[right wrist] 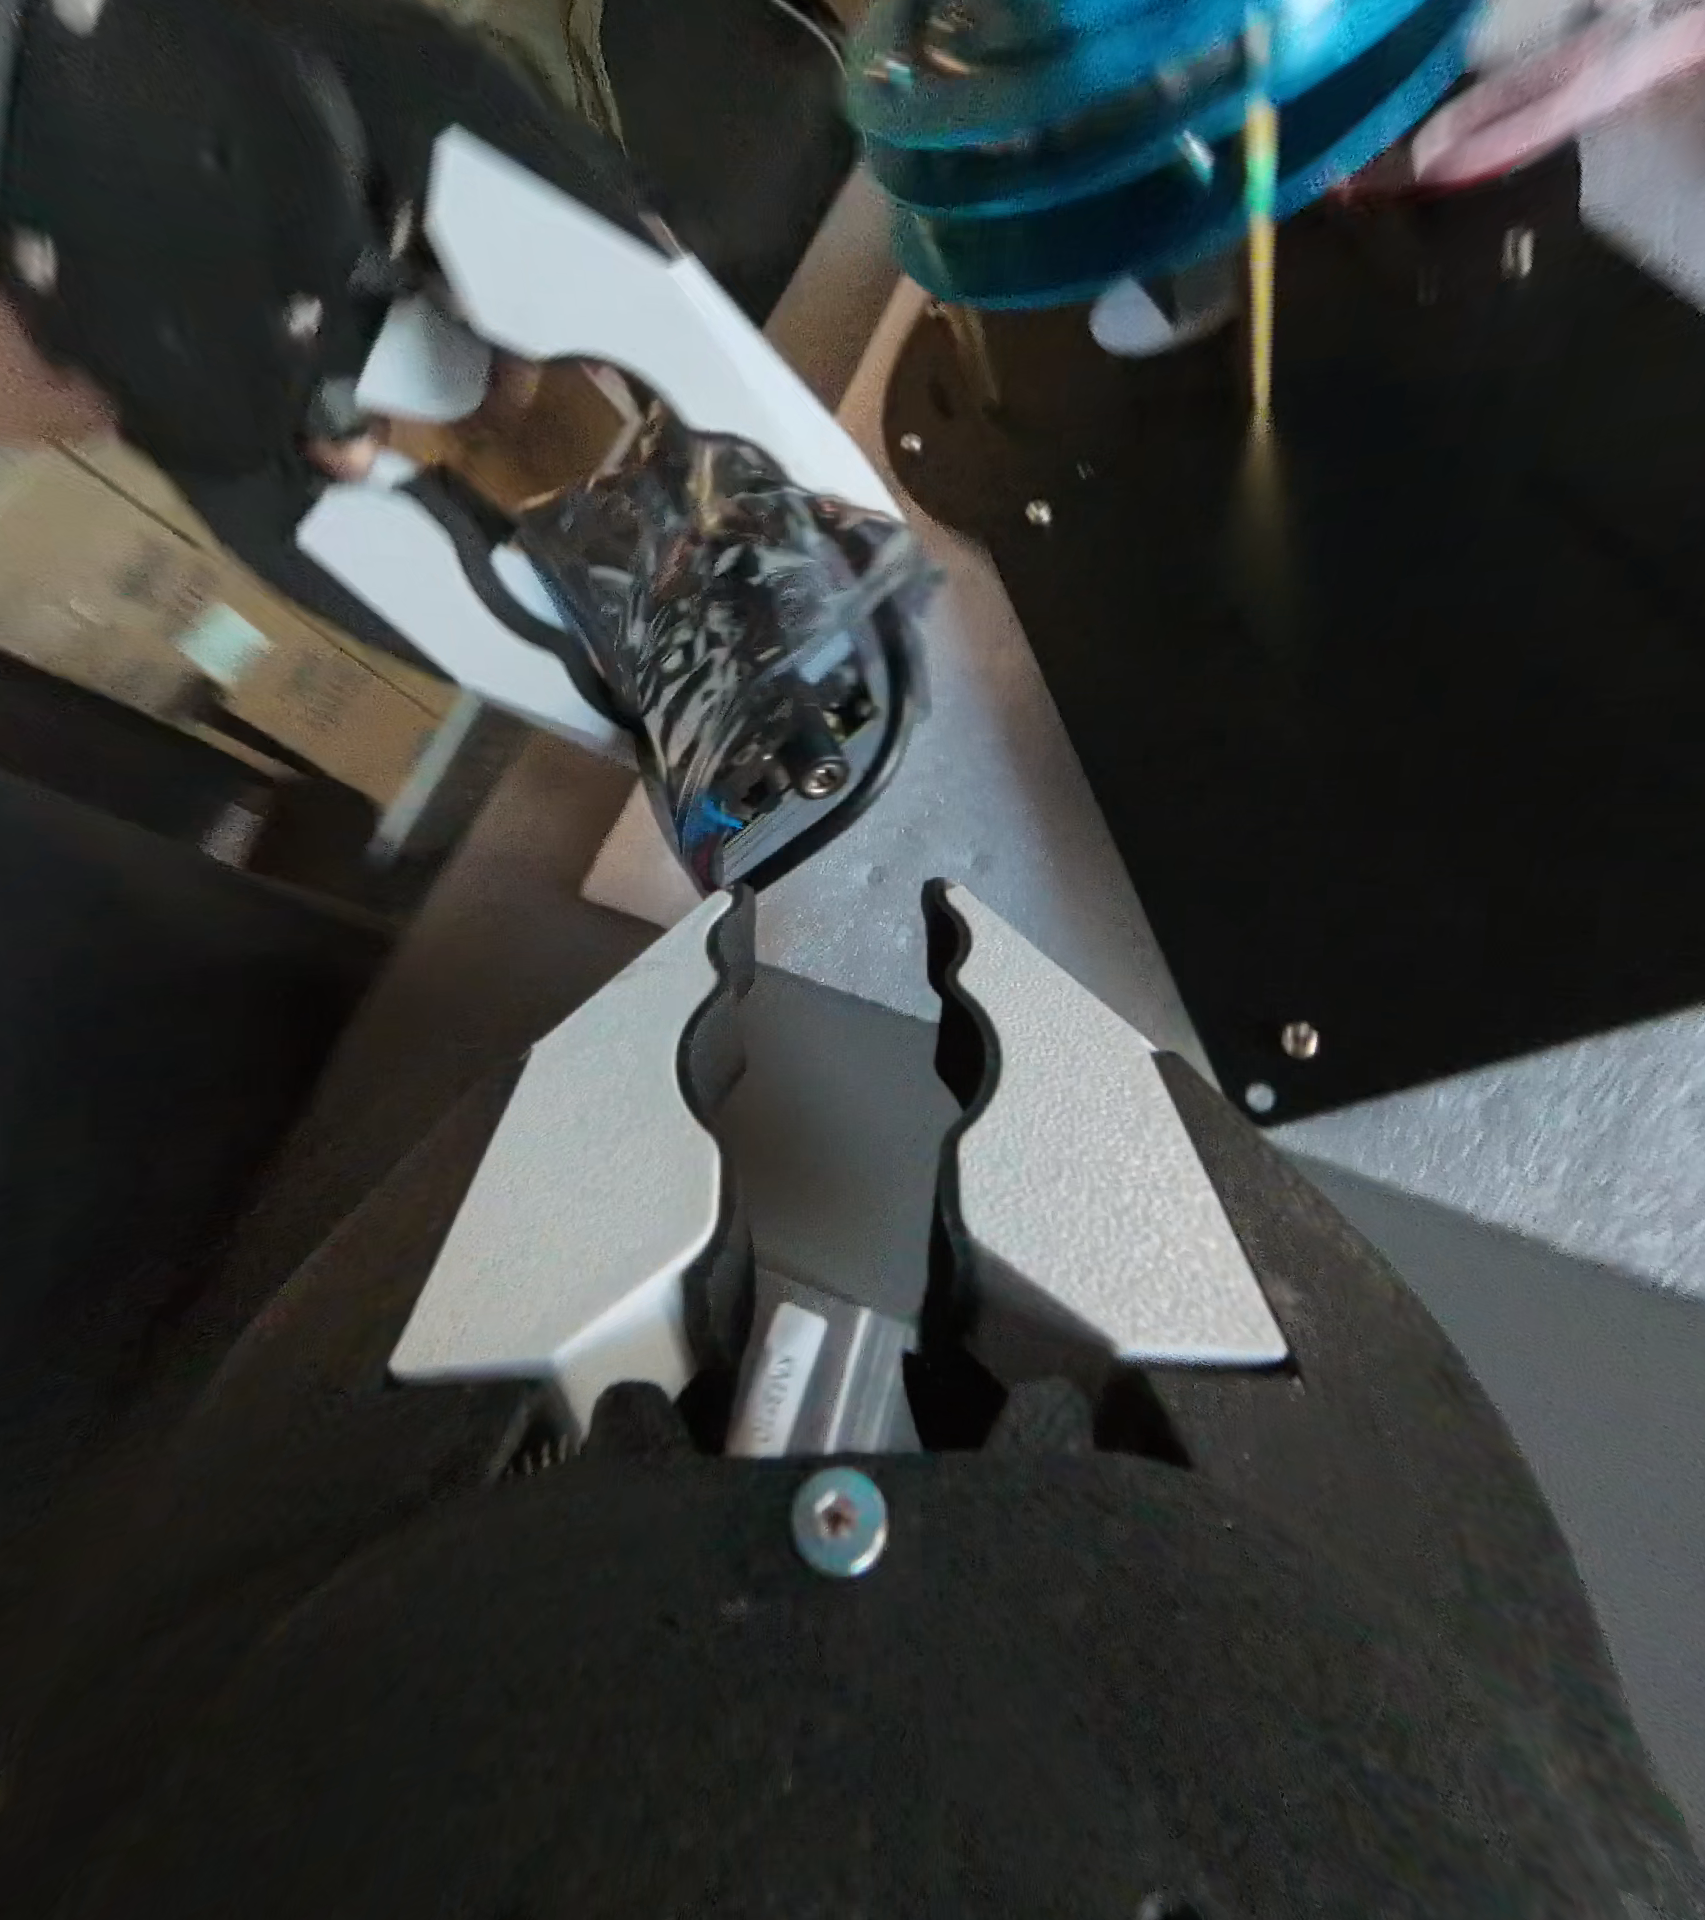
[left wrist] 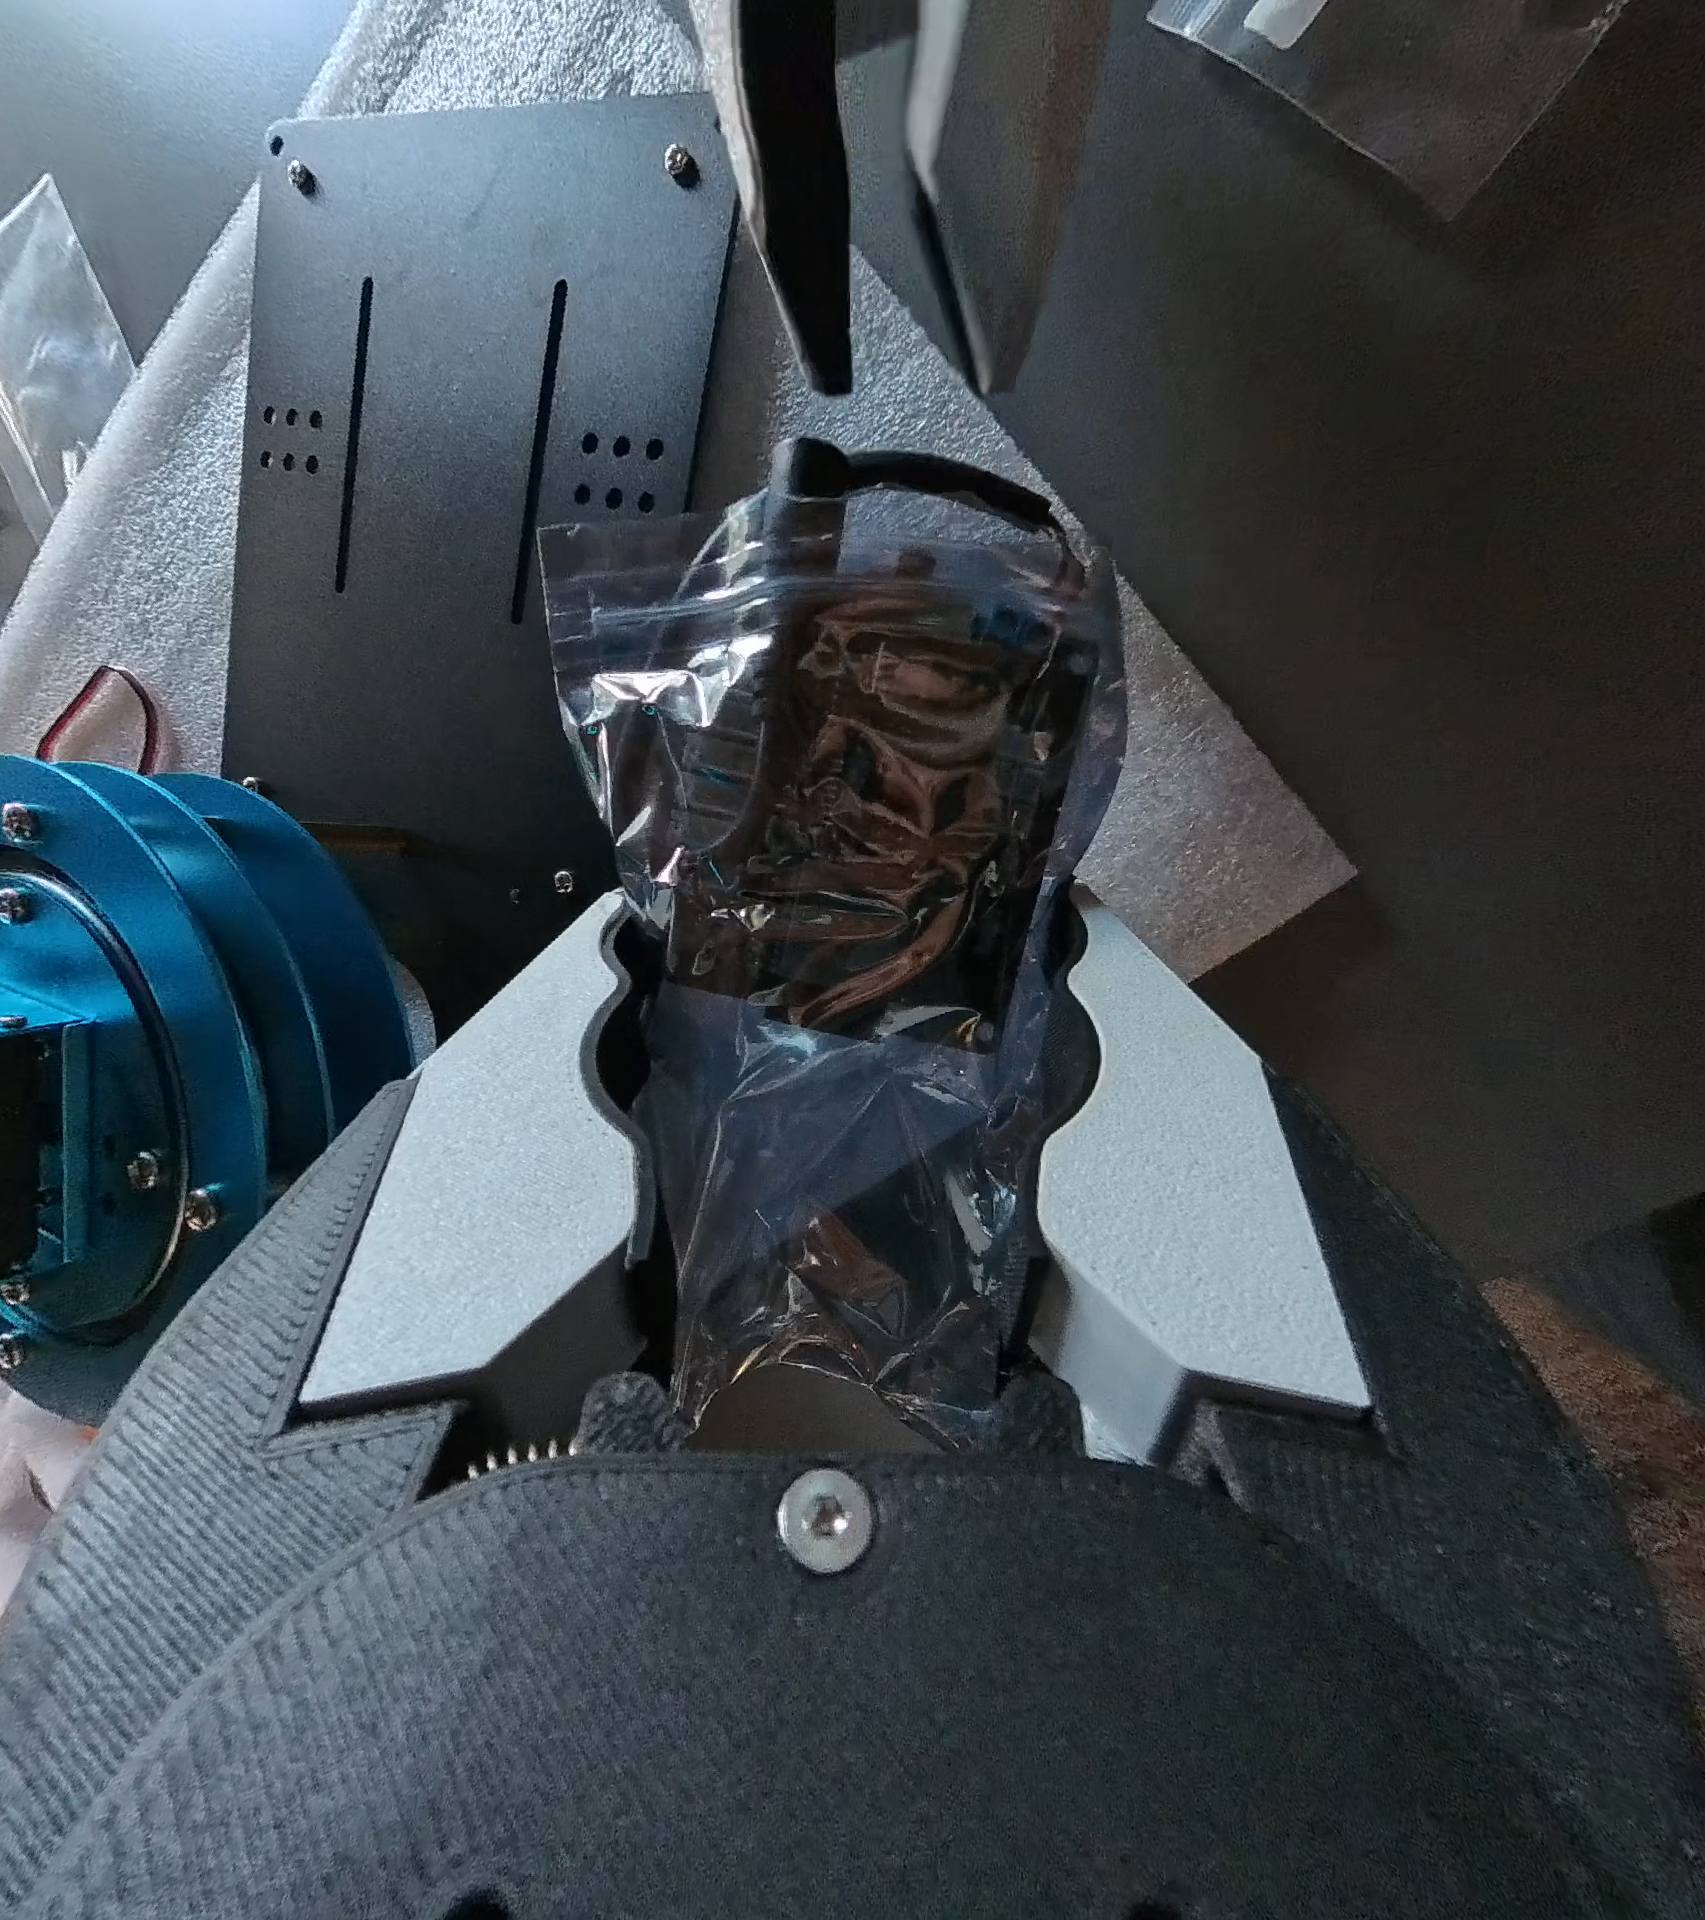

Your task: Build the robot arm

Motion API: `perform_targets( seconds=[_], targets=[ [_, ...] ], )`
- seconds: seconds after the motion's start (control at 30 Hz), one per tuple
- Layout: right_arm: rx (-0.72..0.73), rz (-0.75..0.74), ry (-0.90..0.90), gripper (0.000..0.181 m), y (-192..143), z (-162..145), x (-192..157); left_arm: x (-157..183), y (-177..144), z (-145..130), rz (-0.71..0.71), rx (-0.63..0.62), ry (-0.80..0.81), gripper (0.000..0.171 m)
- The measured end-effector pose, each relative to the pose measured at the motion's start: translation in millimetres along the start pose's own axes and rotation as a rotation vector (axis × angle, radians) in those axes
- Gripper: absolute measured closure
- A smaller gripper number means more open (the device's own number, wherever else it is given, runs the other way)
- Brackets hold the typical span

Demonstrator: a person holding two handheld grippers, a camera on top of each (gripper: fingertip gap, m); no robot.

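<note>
My left gripper (left wrist: 848,925) is shut on a crinkled clear plastic bag (left wrist: 827,748) that holds a dark part and a black cable. The bag sticks out forward between the pale fingers (left wrist: 474,1164). My right gripper (right wrist: 837,894) is open and empty. Its left fingertip is just short of the bag's near corner (right wrist: 713,852). In the right wrist view the left gripper's fingers (right wrist: 567,270) hold the bag (right wrist: 713,613) at the upper left. In the left wrist view the right gripper (left wrist: 915,384) hangs just beyond the bag's top.
A black metal plate (left wrist: 474,395) with slots and holes lies on white foam (left wrist: 141,540); it also shows in the right wrist view (right wrist: 1399,644). A blue round metal assembly (left wrist: 131,1018) sits at the left. Clear bags (left wrist: 27,312) lie nearby. A cardboard box (right wrist: 131,592) stands behind. One gripper's finger ends stand about 8 cm off the other's.
</note>
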State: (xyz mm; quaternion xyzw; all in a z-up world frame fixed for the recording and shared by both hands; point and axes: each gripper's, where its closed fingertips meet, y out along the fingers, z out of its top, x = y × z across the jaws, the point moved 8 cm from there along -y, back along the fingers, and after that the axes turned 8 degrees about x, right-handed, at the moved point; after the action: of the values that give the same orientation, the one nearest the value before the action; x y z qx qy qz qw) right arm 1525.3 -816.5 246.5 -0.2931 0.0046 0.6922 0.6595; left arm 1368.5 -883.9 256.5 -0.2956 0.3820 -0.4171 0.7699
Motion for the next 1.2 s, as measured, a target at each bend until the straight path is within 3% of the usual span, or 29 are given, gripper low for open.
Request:
perform_targets(
  seconds=[0.07, 0.13, 0.2, 0.33, 0.5, 0.57, 0.73, 0.83, 0.97, 1.2],
  targets=[
    [0.026, -0.066, -0.255, 0.150, 1.4, -2.9, -10.0, -0.6, -0.1, -0.9, -0.009, 0.003, -0.012, 0.096],
    [0.037, -0.096, -0.401, 0.154, 2.8, -3.7, -17.4, -1.9, -0.6, -1.9, -0.032, -0.007, -0.033, 0.096],
    [0.091, -0.066, -0.415, 0.159, 3.2, -0.6, -23.6, -3.6, -2.2, -2.1, -0.042, -0.011, -0.037, 0.096],
    [0.166, 0.009, -0.239, 0.161, 2.6, 4.0, -17.2, -3.5, -6.8, -2.3, 0.000, 0.002, 0.039, 0.096],
    [0.241, 0.064, -0.151, 0.165, -3.9, 9.4, -9.7, 4.2, -7.6, -4.9, 0.045, 0.018, 0.121, 0.096],
    [0.243, 0.097, -0.230, 0.166, -3.7, 9.9, -14.1, 5.5, -8.1, -4.2, 0.056, 0.024, 0.143, 0.096],
    [0.119, -0.014, -0.593, 0.160, 6.3, 1.7, -21.9, 6.5, -8.4, -3.3, 0.052, 0.021, 0.168, 0.096],
    [0.167, -0.030, -0.646, 0.156, 8.8, 5.3, -28.6, 6.1, -7.9, -3.3, 0.048, 0.021, 0.169, 0.095],
    [0.174, 0.006, -0.619, 0.156, 10.3, 7.9, -29.3, 7.5, -7.6, -1.1, 0.067, 0.029, 0.202, 0.095],
    [0.193, 0.174, -0.232, 0.152, 8.7, 11.3, -11.1, 15.2, -7.8, 2.4, 0.134, 0.018, 0.309, 0.096]
  ],
)
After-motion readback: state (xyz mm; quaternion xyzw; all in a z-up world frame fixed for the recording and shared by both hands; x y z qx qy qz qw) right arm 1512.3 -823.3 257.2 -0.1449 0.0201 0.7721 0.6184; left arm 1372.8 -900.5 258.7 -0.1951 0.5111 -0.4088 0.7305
